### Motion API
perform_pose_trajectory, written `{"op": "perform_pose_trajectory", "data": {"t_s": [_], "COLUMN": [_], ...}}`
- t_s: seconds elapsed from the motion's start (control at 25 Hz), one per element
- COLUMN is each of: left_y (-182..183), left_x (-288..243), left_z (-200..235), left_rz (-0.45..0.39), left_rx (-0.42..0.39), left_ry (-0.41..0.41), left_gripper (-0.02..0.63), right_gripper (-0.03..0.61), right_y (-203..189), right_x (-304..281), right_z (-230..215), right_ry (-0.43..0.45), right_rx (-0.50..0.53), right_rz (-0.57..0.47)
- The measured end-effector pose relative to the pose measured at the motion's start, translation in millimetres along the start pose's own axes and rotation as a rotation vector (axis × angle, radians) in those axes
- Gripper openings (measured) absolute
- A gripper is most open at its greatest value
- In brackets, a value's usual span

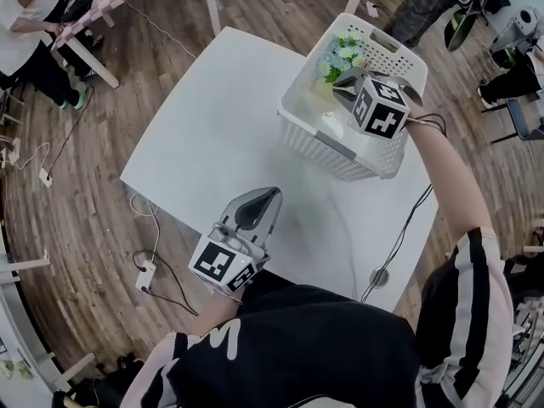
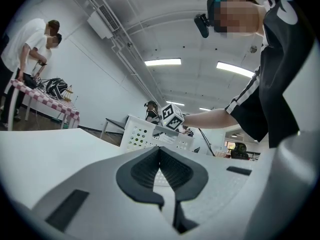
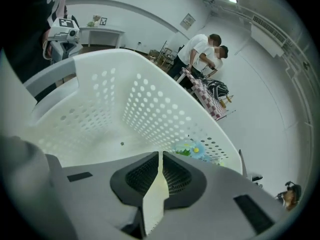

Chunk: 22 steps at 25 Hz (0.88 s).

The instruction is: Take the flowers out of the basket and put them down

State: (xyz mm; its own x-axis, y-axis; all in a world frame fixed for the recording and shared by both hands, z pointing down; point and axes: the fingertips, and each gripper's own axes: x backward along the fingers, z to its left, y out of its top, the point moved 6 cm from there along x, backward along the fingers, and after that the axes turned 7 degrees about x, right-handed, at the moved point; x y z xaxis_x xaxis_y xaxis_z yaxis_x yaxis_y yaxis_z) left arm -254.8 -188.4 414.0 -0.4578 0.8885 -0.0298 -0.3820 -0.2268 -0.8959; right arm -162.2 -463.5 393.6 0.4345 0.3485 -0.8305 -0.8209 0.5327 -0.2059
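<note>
**Right hand-held gripper in the basket, short of the flowers**

The right hand-held gripper [image 3: 160,156] has its jaws drawn together to a thin slit. Nothing sits between them; only the pale basket floor shows through the gap. It hangs inside the white perforated basket [image 3: 150,99], nose pointing at the far wall.

The flowers [image 3: 195,149], a small bunch of pale blue and yellow blooms with some green, lie just beyond the jaw tips and a little to their right, against that far wall. In the head view the same gripper [image 1: 344,82] is over the basket [image 1: 340,147] with the flowers [image 1: 340,55] close ahead of it in the far corner, near but apparently not touching. The stems are hidden, so the bunch's long axis cannot be read.

The left hand-held gripper [image 2: 160,151] is also closed and empty. It rests low over the white desk [image 1: 221,117] at the near edge, well apart from the basket [image 2: 150,136], and the head view places it [image 1: 270,195] close to the person's body.

The right hand is clearly the nearer one. A grasp would likely call for the jaws to open, then a short advance forward and slightly right to straddle the bunch.
</note>
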Motion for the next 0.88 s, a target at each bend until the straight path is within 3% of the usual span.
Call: {"op": "perform_pose_trajectory", "data": {"t_s": [0.6,0.72,0.88], "left_y": [-3.6,-3.8,-4.6], "left_x": [7.3,7.0,9.3], "left_z": [10.1,12.7,15.8], "left_rz": [0.011,0.014,0.016], "left_rx": [0.002,0.003,0.004], "left_ry": [0.028,0.031,0.039], "left_gripper": [0.005,0.005,0.005], "right_gripper": [0.026,0.09,0.094], "right_y": [-39.4,-43.5,-45.9], "right_x": [-51.0,-59.0,-66.0], "right_z": [-3.5,-4.5,-2.2], "right_ry": [0.091,0.096,0.105], "right_rx": [-0.109,-0.115,-0.105], "right_rz": [0.16,0.164,0.179]}}
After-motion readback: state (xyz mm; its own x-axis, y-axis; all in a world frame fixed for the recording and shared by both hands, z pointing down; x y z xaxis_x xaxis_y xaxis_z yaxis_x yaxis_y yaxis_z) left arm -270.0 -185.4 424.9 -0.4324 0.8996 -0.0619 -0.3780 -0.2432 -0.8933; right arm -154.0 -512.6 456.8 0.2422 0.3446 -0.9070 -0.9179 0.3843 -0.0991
